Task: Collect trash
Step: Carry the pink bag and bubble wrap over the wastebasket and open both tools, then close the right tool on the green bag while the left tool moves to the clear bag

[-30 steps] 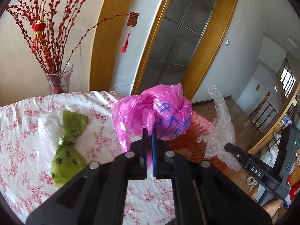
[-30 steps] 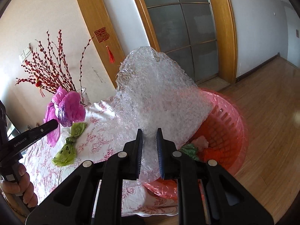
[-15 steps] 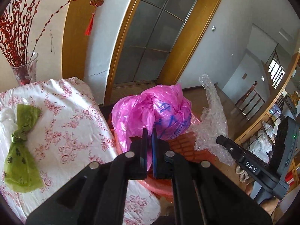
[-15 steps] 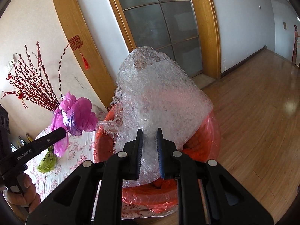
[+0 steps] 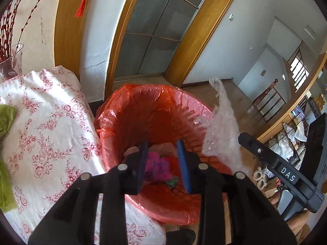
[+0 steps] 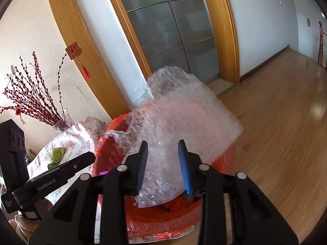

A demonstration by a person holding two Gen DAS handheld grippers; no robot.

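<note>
White walls (image 6: 265,20), wood-framed glass door (image 6: 173,30), sunlit wooden floor (image 6: 286,122).

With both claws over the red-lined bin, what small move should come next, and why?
Probably pull the right claw back a little. Its jaws have just been opening, and the clear bubble wrap sheet sits loose between them above the red-lined bin, so it should drop in. The crumpled pink plastic bag already lies inside.

**Both grippers open, jaws just parted**

The left gripper (image 5: 163,163) points forward and downward, its two blue-padded fingers (image 5: 142,163) spread apart; its jaws have just been opening and grip nothing. The right gripper (image 6: 163,163) angles downward likewise, jaws just opened, pads clear of anything. In the left wrist view, the right gripper's black body sits toward four o'clock.
</note>
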